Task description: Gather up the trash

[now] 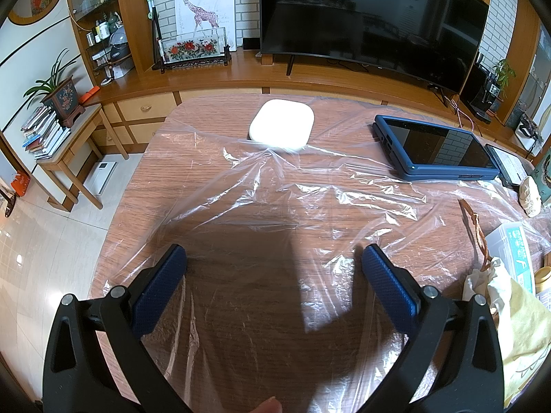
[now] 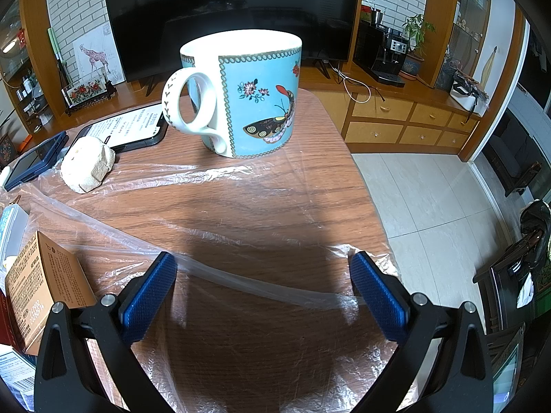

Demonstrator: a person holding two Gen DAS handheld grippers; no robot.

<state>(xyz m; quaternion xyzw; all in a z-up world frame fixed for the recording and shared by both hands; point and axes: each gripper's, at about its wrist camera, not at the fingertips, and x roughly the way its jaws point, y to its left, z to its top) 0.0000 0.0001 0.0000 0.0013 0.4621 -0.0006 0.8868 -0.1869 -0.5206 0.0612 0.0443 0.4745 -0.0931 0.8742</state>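
Tabletop (image 1: 241,179): wood grain, rounded corners, mostly covered by a clear plastic sheet (image 1: 275,199). I read the sheet as the main trash item. It runs from under the white flat box (image 1: 281,124) at the far edge to the near edge under both grippers, and in the right view out to the right edge, where a crinkled corner (image 2: 358,251) sits just past the right finger.

Handling, as a judgement: thin film, near weightless, limp, slippery. It will not lift as one piece; it will bunch and drag. The mug (image 2: 246,93) stands at its far right edge, and the tablet (image 1: 437,144) and white box look to rest on it or pin it, so a hard pull could shift them. The mug is fragile.

Grip points: raised wrinkles or a free edge, not flat film. Best candidate is the ridge fold (image 2: 261,285) running between the right fingers.

Smaller trash candidate: crumpled paper wad (image 2: 87,165), left of the mug. Light, soft, easy pinch.

Cardboard box (image 2: 44,285) at the near left in the right view; can't tell if it's trash.

Left gripper (image 1: 273,265): fingers wide apart, holding nothing, low over the sheet.
Right gripper (image 2: 263,272): fingers wide apart, holding nothing, straddling the fold.
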